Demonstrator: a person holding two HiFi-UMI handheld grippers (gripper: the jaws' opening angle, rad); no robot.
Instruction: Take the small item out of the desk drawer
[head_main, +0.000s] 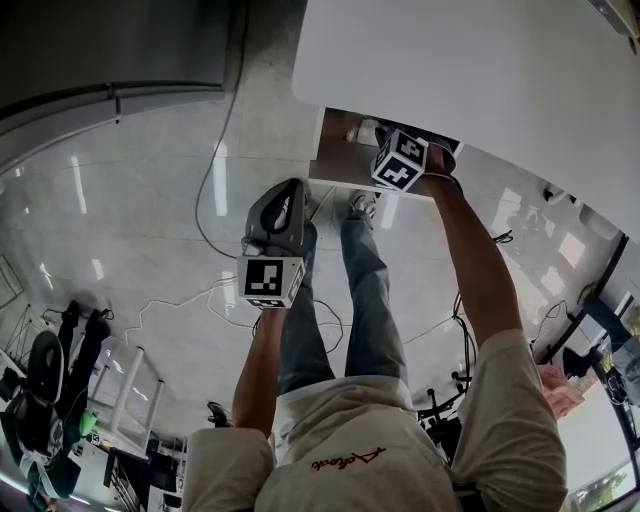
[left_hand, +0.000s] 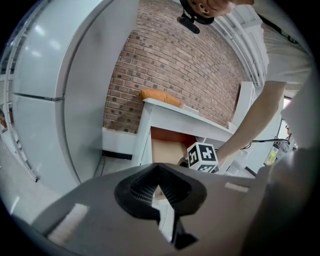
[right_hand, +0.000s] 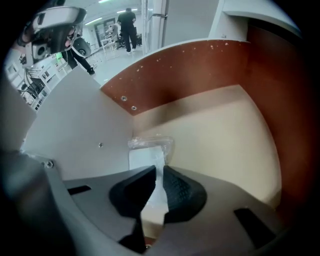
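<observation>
Right claw (right_hand: 159, 171) tight on half-hidden white packet (right_hand: 146, 156)

- Bright daylight; streaky glare on the glossy floor (head_main: 130, 230).
- Fisheye bulge, black corners throughout.
- Drawer (right_hand: 200, 70) dimmer, evenly lit; plastic packet (right_hand: 149, 150) glints; right tongs (right_hand: 158, 177) blurred.

A brick wall (left_hand: 170, 75) fills the upper centre; a dark cable (head_main: 226, 110) trails down the glossy floor (head_main: 110, 240), upper left.
</observation>
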